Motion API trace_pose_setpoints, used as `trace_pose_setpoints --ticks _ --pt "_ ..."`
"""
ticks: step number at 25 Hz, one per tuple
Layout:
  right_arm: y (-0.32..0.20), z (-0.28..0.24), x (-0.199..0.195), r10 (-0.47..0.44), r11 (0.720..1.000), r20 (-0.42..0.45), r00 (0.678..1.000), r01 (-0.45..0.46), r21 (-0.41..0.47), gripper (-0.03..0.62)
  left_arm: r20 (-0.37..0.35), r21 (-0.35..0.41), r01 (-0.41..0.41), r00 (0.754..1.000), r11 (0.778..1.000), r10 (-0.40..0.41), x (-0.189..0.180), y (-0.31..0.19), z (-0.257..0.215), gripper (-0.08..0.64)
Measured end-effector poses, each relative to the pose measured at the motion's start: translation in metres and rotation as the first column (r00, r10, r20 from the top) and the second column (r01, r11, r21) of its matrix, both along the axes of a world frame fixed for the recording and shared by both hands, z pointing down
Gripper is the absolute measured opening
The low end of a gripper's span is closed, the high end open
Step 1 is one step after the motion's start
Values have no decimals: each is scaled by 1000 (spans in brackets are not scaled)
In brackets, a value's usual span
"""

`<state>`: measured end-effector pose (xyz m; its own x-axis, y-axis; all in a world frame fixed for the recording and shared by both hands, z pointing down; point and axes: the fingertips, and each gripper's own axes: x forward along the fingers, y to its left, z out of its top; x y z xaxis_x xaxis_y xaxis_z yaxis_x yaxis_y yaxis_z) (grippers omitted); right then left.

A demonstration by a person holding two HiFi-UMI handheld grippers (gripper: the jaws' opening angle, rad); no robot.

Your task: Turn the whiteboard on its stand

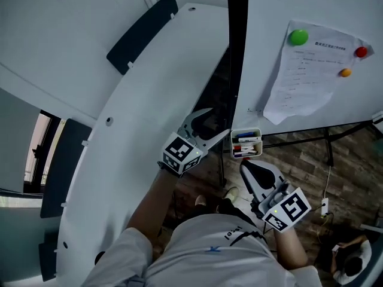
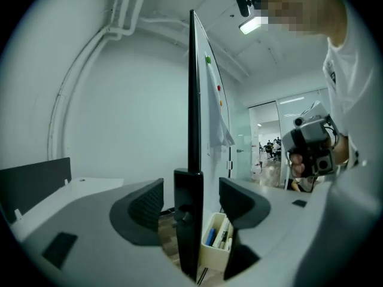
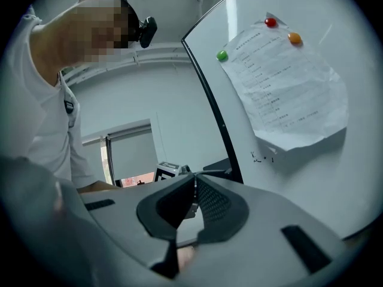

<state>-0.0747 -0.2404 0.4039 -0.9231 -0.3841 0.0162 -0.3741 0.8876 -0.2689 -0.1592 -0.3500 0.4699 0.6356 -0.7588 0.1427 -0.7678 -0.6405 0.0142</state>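
Note:
The whiteboard [image 1: 311, 17] stands almost edge-on to me, its black side frame [image 1: 237, 52] running down the middle of the head view. A printed sheet [image 1: 311, 70] hangs on it under coloured magnets. My left gripper [image 1: 218, 123] is open, with the frame [image 2: 193, 100] between the jaws; both pads [image 2: 146, 205] stand clear of it. A white pen tray [image 1: 246, 143] hangs on the board just below. My right gripper [image 1: 248, 167] is lower, near my body, shut with nothing in it. In the right gripper view its jaws [image 3: 194, 181] meet in front of the board [image 3: 311, 178].
A long curved white desk [image 1: 137, 130] with dark partition panels [image 1: 142, 31] lies to the left of the board. The stand's black legs [image 1: 328, 142] and a power strip [image 1: 324, 207] are on the wooden floor at right. Another person [image 1: 353, 265] sits at bottom right.

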Motion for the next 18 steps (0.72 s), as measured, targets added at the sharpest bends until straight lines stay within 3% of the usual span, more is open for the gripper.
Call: trace_pose_setpoints --ticks 10,12,14,18 --pt "-25 2 -37 166 986 -35 986 -166 8 8 4 -44 -219 976 975 219 20 -18 22 279" --pt "-22 4 -39 196 981 -41 980 -196 2 8 42 -56 -233 971 971 236 22 -21 32 277" --pt "-20 6 -39 226 974 -50 973 -226 -4 8 66 -50 -224 972 973 227 21 -25 39 198" --pt "-9 8 -40 269 963 -70 961 -270 -3 8 66 -45 -228 971 973 231 19 -25 40 195"
